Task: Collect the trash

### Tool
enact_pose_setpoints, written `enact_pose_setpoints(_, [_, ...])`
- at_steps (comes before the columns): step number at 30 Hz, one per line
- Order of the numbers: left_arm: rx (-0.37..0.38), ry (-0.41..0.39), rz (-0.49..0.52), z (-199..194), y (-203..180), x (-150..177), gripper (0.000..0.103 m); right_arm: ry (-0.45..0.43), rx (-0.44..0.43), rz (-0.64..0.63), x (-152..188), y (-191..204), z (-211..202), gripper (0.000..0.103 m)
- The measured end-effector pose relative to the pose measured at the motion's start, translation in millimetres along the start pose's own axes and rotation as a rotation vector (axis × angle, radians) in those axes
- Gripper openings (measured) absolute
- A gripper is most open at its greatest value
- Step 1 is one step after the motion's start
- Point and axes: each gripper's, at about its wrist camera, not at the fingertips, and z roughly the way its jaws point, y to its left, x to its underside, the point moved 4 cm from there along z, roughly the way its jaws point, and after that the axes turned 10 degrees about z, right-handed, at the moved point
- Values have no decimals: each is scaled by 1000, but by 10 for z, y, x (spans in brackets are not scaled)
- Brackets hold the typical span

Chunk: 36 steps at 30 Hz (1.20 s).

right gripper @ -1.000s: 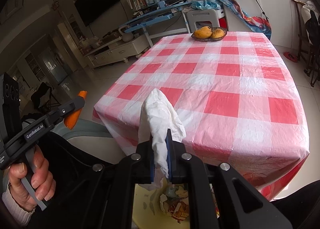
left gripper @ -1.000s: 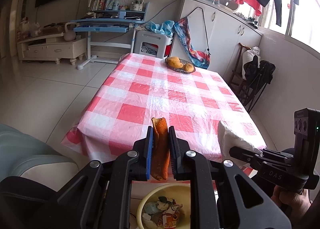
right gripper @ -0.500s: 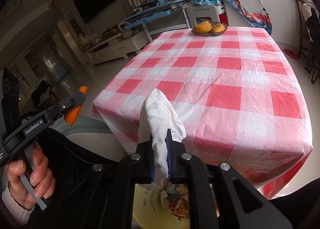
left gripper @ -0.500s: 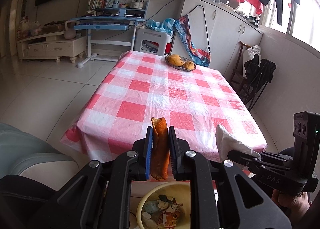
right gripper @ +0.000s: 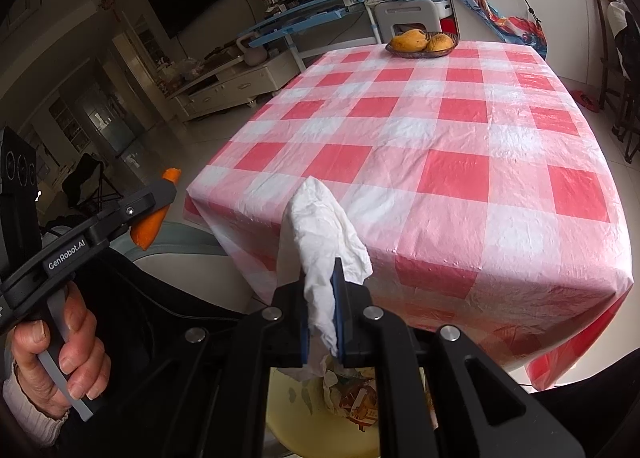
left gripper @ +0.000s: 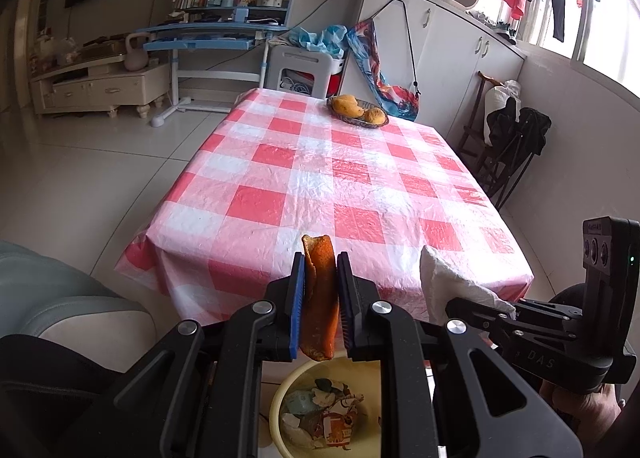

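Orange peel stands upright, clamped in the left gripper, above a yellow bin (wrappers already inside); the right gripper pinches a crumpled white tissue beside it, both just off the checked worktop
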Motion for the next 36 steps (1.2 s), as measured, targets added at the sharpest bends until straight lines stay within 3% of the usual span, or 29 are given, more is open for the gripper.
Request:
enact_pose_setpoints(8, [31, 98, -12, 105, -54, 185, 16, 26, 11, 9, 58, -17, 21, 12])
enact_pose_setpoints(14, [30, 92, -72, 79, 55, 190, 40, 73, 21, 3, 167, 13, 91, 12])
enact_pose_setpoints(22, [-3, 61, -116, 42, 152, 147, 51, 189, 39, -24, 396, 79, 282, 12])
enact_pose_setpoints(25, [-28, 47, -129, 23, 200, 133, 57, 264, 59, -36, 508, 77, 404, 29])
enact_pose_setpoints(27, [-47, 37, -139, 6, 232, 122, 62, 284, 82, -54, 555, 91, 442, 51])
enact_pose_setpoints(32, [-101, 7, -155, -56, 304, 106, 77, 229, 90, -59, 492, 110, 341, 62])
enact_pose_setpoints(36, [-130, -10, -155, -89, 327, 85, 81, 140, 87, -42, 351, 88, 209, 72])
